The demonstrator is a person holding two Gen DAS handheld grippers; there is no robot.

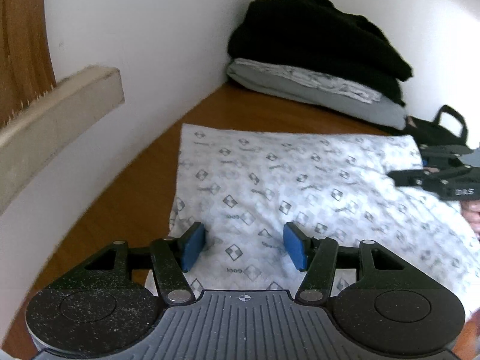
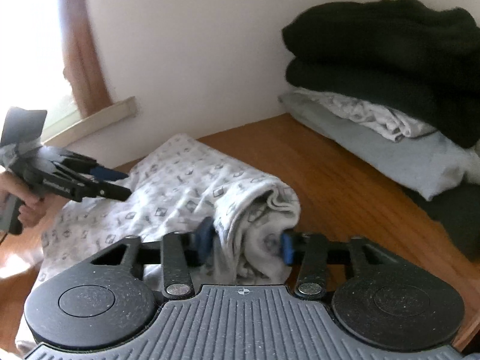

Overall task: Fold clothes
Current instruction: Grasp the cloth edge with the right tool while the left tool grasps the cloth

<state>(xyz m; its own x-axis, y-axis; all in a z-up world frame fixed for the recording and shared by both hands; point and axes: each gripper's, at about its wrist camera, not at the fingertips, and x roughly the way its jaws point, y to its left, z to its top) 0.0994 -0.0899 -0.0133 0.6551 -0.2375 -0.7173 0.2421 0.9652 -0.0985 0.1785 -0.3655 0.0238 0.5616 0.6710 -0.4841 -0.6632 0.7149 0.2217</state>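
Observation:
A white garment with a grey diamond print (image 1: 300, 180) lies spread on the wooden table (image 1: 135, 186). My left gripper (image 1: 244, 246) hovers over its near edge, blue pads wide apart, with only flat cloth below them. In the right wrist view the garment's (image 2: 180, 186) right side is rolled into a thick bunch. My right gripper (image 2: 244, 243) has that bunch filling the gap between its pads, which press on it from both sides. The left gripper (image 2: 126, 184) shows at the far left, held by a hand. The right gripper (image 1: 399, 177) reaches in at the right edge.
A stack of folded clothes (image 2: 390, 105), black on top of white and grey, sits in the back corner against the white wall. A dark bag (image 1: 438, 132) lies beside it. A window sill (image 1: 60, 105) and an orange curtain (image 2: 87, 60) are at the left.

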